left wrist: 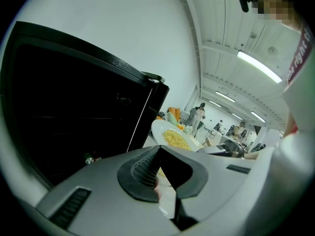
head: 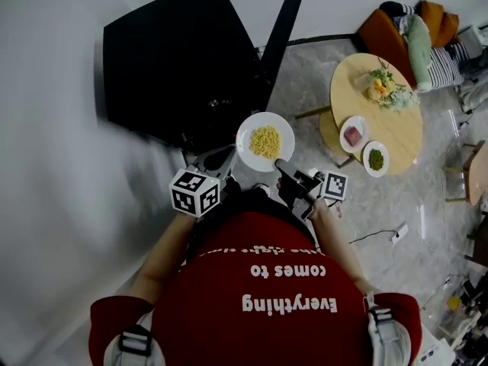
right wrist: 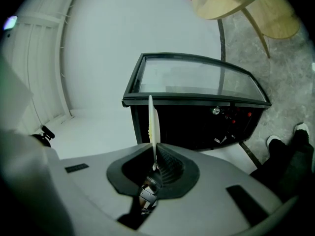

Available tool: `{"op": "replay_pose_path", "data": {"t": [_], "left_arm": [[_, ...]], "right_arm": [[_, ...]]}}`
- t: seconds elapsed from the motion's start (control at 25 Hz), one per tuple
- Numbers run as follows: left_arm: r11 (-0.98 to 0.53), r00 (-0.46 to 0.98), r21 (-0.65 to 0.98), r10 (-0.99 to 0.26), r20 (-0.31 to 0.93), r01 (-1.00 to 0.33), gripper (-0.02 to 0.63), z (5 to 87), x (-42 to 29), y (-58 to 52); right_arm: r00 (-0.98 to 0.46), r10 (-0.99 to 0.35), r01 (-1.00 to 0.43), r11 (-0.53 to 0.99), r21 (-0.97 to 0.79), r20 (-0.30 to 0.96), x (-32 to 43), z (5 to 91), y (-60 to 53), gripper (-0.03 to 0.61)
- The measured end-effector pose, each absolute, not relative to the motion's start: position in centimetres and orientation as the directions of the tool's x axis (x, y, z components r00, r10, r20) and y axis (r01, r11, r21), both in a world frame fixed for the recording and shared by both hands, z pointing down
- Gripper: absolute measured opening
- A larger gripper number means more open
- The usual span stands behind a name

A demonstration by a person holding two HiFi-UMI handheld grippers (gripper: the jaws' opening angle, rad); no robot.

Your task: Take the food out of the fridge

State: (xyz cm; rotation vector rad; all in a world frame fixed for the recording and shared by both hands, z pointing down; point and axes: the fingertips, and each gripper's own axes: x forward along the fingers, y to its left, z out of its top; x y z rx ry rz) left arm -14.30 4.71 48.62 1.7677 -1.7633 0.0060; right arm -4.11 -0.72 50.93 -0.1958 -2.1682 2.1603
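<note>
White round plate [head: 264, 141] of loose yellow food: I'd judge it stiff, breakable and slick at the rim, and the heap will slide if it tips. Best grip is opposite rim edges, kept level. My left gripper [left wrist: 160, 168] and right gripper [right wrist: 154, 154] have fingers clenched on that rim. Plate hangs in the air, just in front of the black fridge [head: 183, 67].

Left tongs [head: 229, 158] and right tongs [head: 280, 165], held forward, both clamp the plate [head: 252, 128].
</note>
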Motion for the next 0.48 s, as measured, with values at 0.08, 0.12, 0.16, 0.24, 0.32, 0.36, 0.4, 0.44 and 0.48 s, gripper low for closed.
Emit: {"op": "replay_pose_path", "data": {"t": [0.08, 0.12, 0.16, 0.24, 0.32, 0.36, 0.4, 0.44, 0.48], "left_arm": [[0.094, 0.112, 0.431, -0.897, 0.428, -0.897, 0.006, 48.7, -13.9, 4.3], [0.091, 0.117, 0.436, -0.897, 0.427, -0.895, 0.006, 48.7, -13.7, 4.1], [0.088, 0.121, 0.44, -0.897, 0.424, -0.893, 0.006, 48.6, -13.6, 3.9], [0.078, 0.131, 0.443, -0.897, 0.421, -0.893, 0.006, 48.5, -13.4, 3.4], [0.068, 0.139, 0.438, -0.895, 0.424, -0.896, 0.006, 48.5, -13.3, 3.0], [0.064, 0.143, 0.435, -0.893, 0.426, -0.898, 0.006, 48.6, -13.2, 2.9], [0.061, 0.146, 0.433, -0.892, 0.429, -0.899, 0.006, 48.7, -13.1, 2.7], [0.058, 0.149, 0.431, -0.89, 0.431, -0.9, 0.006, 48.8, -13.0, 2.6], [0.055, 0.152, 0.43, -0.888, 0.433, -0.901, 0.006, 48.8, -12.9, 2.5]], "right_arm": [[-0.991, 0.129, 0.035, 0.003, -0.999, -0.035, -3.6, 51.0, -0.9, 0.023], [-0.992, 0.122, 0.035, 0.005, -0.999, -0.034, -3.3, 51.0, -1.0, 0.023], [-0.993, 0.113, 0.036, 0.006, -0.999, -0.035, -3.1, 51.0, -1.2, 0.023], [-0.994, 0.099, 0.038, 0.008, -0.999, -0.037, -2.8, 50.9, -1.4, 0.023], [-0.995, 0.088, 0.039, 0.007, -0.999, -0.039, -2.7, 50.8, -1.7, 0.023], [-0.996, 0.084, 0.038, 0.008, -0.999, -0.037, -2.6, 50.9, -1.8, 0.023], [-0.996, 0.081, 0.036, 0.01, -0.999, -0.035, -2.5, 50.9, -1.9, 0.023], [-0.996, 0.079, 0.034, 0.013, -0.999, -0.032, -2.4, 51.0, -2.0, 0.023], [-0.997, 0.077, 0.031, 0.015, -0.999, -0.03, -2.3, 51.1, -2.1, 0.023]]}}
